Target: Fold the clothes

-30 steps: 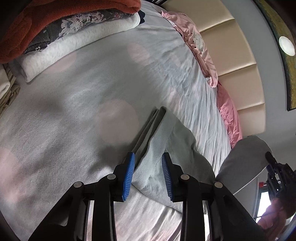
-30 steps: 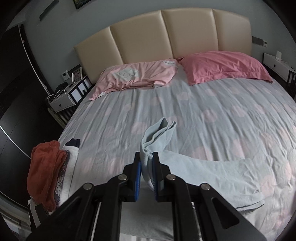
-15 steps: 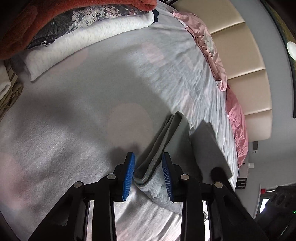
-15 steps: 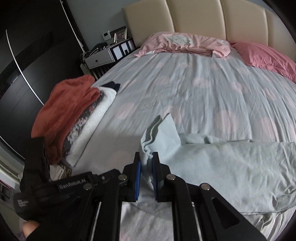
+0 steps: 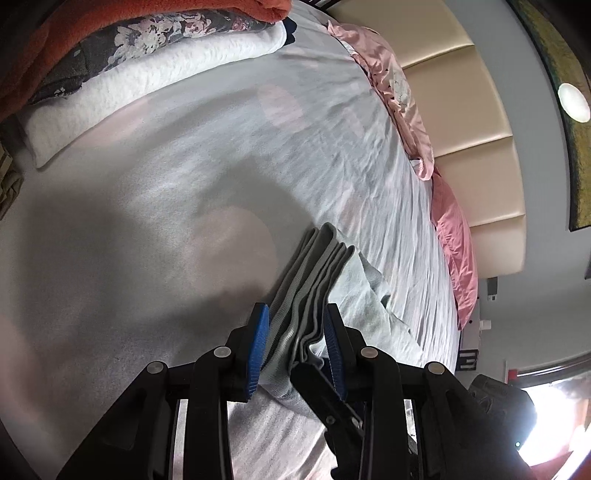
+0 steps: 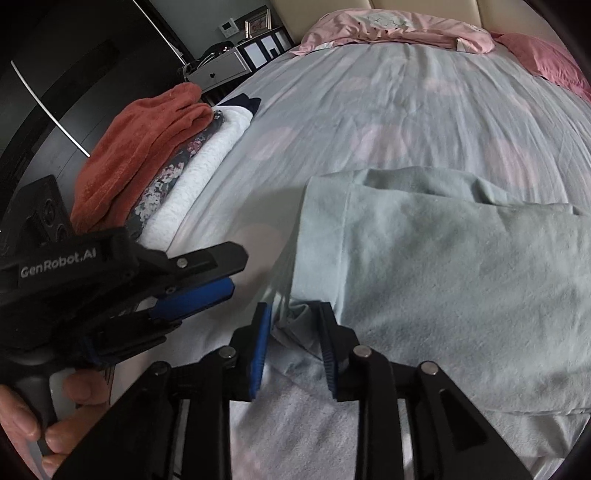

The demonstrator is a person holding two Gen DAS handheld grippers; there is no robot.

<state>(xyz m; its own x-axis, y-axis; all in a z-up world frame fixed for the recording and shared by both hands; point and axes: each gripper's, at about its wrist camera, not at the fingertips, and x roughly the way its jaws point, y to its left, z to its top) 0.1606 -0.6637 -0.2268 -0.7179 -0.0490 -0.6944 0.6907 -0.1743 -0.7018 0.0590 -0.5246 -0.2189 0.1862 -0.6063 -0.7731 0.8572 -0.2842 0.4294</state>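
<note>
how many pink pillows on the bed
2. The pale pink pillow lies at the head of the bed; the darker pink pillow lies to its right, partly cut off by the frame edge. More may be out of view.

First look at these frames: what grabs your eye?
The pale blue garment, folded over on the bed; its bunched edge sits between the blue pads of the left hand-held gripper. The right hand-held gripper, jaws just opening, straddles a corner. A rust-red towel tops the folded stack on the left.
</note>
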